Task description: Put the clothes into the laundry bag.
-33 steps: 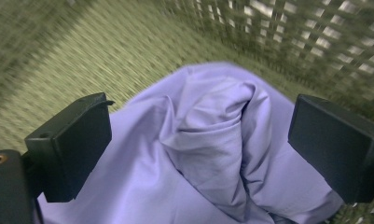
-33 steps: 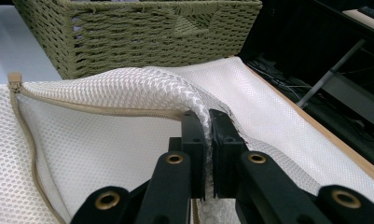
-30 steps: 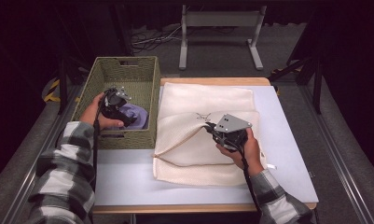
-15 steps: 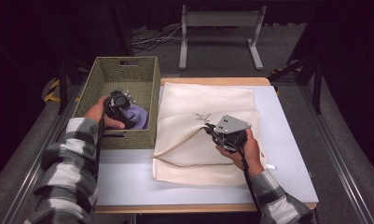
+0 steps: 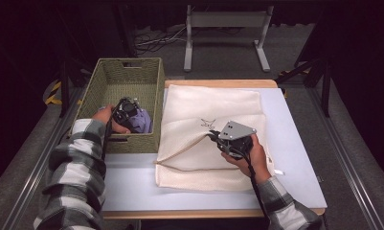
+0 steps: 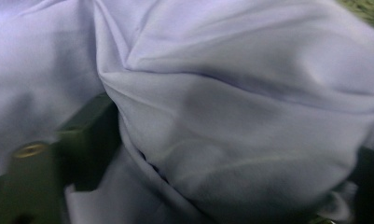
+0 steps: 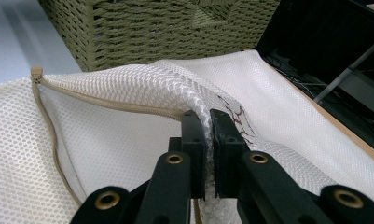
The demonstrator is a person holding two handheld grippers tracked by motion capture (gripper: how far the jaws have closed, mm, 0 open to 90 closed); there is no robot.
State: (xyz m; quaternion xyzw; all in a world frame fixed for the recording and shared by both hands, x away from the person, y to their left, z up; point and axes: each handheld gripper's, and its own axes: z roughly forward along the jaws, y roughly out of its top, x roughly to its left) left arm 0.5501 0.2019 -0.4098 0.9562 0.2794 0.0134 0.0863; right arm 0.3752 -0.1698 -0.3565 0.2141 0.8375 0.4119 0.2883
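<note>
Down in the wicker basket [image 5: 108, 86], our left gripper [image 5: 125, 109] has just been closing its jaws around the lilac garment [image 6: 231, 140]. Our right gripper [image 7: 209, 122] pinches the mesh laundry bag [image 5: 213, 105] at its zipper edge on the table [image 5: 295, 143].

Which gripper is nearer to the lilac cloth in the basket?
Left. The left gripper is down in the basket, at the lilac cloth. The right gripper pinches the mesh bag on the table.

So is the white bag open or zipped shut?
Open. The right gripper pinches the bag's top layer and lifts it, leaving a gap along the zipper.
</note>
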